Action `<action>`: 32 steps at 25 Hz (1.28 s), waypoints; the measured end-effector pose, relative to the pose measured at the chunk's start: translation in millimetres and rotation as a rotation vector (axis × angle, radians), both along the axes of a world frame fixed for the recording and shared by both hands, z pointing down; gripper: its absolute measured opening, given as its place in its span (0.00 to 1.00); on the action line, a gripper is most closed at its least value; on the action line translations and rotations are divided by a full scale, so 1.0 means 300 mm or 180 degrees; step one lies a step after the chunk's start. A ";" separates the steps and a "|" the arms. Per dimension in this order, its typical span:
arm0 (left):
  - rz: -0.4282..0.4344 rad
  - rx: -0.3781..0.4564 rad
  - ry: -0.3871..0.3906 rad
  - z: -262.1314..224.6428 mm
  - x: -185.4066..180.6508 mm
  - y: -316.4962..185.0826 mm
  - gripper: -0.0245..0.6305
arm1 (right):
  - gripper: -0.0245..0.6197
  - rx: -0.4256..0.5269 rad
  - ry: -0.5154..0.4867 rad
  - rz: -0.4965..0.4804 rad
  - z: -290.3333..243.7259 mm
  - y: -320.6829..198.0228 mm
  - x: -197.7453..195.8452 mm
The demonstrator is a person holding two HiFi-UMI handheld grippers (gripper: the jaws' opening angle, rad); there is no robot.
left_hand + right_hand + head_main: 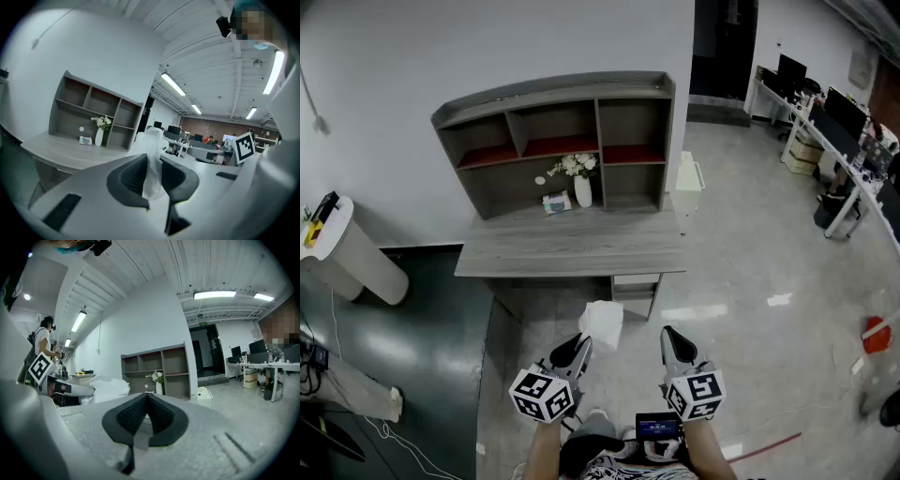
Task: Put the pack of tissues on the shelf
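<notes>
No text is readable here; the green sign [203, 324] over the doorway [206, 352] is too small to read.

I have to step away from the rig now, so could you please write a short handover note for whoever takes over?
Left gripper: shut on the pack of tissues, held in the air short of the desk.
Right gripper: shut, empty.
Shelf: stands on the desk ahead, with a vase of flowers at its foot.
Done: pack is in hand.
Left: carry it to the shelf, set it down, release.
</notes>
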State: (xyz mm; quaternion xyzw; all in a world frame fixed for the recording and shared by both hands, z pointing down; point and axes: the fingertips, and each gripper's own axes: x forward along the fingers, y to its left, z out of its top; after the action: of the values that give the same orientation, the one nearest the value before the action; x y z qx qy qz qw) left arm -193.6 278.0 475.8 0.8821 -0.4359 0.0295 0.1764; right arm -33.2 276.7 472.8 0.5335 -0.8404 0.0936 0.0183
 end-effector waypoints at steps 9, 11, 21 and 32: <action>-0.0067 0.0064 0.0051 -0.048 0.109 0.198 0.11 | 0.04 0.0002 0.0051 -0.0063 -0.040 0.228 0.092; -0.0068 0.0062 0.0081 -0.043 0.125 0.213 0.11 | 0.04 -0.0004 0.0041 -0.0088 -0.031 0.248 0.103; -0.0059 0.0146 0.0096 -0.067 0.171 0.097 0.11 | 0.05 0.0198 -0.0077 0.0018 -0.073 0.157 0.181; -0.0005 0.0216 0.0179 -0.057 0.220 -0.447 0.11 | 0.04 0.0201 0.0163 0.0289 -0.023 -0.329 0.267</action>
State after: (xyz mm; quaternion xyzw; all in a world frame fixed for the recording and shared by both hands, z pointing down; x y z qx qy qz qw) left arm -127.7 143.7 458.8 0.8877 -0.4322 -0.0103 0.1585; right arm 46.8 178.1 466.1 0.5737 -0.8171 0.0541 0.0187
